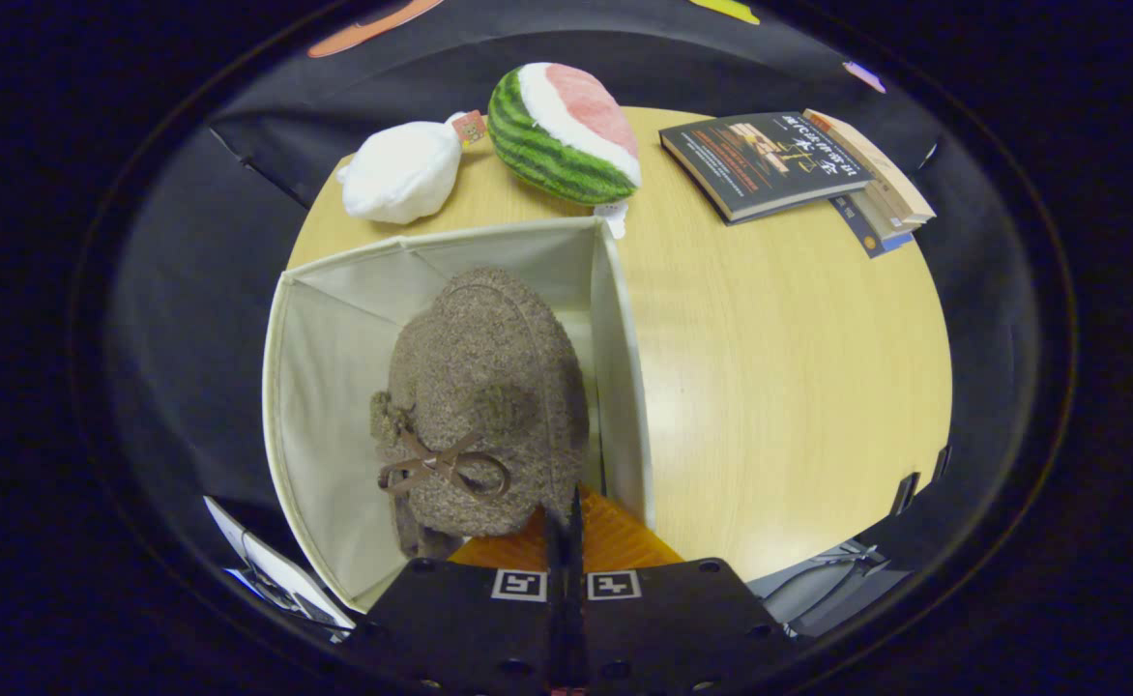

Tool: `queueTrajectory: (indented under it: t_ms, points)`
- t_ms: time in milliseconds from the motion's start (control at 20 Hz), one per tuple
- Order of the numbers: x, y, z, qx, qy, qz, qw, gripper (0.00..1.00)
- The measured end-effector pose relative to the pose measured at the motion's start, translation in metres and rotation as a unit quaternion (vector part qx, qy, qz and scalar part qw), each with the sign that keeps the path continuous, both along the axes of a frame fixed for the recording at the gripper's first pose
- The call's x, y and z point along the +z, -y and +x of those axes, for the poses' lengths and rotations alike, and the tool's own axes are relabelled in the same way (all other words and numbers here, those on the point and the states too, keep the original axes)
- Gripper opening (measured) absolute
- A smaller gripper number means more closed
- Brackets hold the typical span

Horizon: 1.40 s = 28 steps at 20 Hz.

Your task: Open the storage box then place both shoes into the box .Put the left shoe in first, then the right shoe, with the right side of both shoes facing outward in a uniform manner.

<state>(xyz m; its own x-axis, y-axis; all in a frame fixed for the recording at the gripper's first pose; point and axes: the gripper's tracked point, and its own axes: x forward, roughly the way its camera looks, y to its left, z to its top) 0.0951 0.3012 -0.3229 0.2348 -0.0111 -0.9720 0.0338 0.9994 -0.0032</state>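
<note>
Worktop [779, 387]: round, wood; box is landmark. Box [334, 387]: open, fabric, near worktop's edge. Shoe [484, 406]: fuzzy, bow on front, inside box, toe pointing away from tongs. Tongs [566, 527]: fingers pressed together, nothing visibly between them, tips at shoe's heel beside box's right wall. Melon plush [562, 130], white plush [402, 174] beyond box; books [789, 164] beyond, right. Judgement: seat shoe flat, check right side faces outward, lift tongs straight up clear of wall.
</note>
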Motion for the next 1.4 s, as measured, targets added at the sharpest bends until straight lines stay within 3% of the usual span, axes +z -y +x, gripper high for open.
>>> queueTrajectory:
  t_ms: [250,500,600,850,1100,1200,1400]
  points:
    - [-0.004,-0.002,0.010,0.013,0.017,-0.043,0.999,0.02]
    - [0.001,-0.005,0.011,0.010,0.028,-0.042,0.999,0.14]
    - [0.008,-0.008,0.011,0.016,0.038,-0.039,0.998,0.14]
    - [0.023,-0.011,-0.003,0.019,0.052,-0.022,0.998,0.41]
    - [0.056,-0.010,-0.010,0.039,0.112,-0.015,0.993,0.71]
    - [0.079,-0.002,-0.013,0.042,0.153,-0.027,0.987,0.77]
    - [0.125,0.005,-0.032,0.056,0.225,-0.031,0.972,0.77]
